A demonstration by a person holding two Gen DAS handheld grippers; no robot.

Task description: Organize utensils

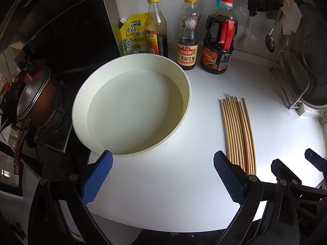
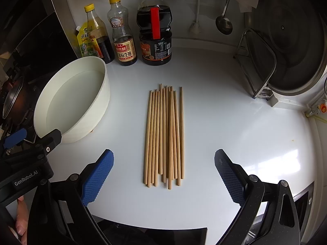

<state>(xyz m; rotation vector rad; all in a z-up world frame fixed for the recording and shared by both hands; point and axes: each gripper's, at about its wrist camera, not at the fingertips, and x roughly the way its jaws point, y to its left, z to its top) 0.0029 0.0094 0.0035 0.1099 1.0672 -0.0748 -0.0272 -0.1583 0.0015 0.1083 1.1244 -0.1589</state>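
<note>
White kitchen counter holds a row of wooden chopsticks beside an empty white basin. Both the left gripper and right gripper hang spread wide, holding nothing. Sorting looks unstarted: every chopstick remains on the counter.

Tan chopsticks (cream bowl)

1. You can read "GenRobot.AI" on the black body of the left gripper.
2. You can read "金标生抽" on the label of the middle soy sauce bottle.
3. You can read "太太乐" on the yellow seasoning pouch.
</note>
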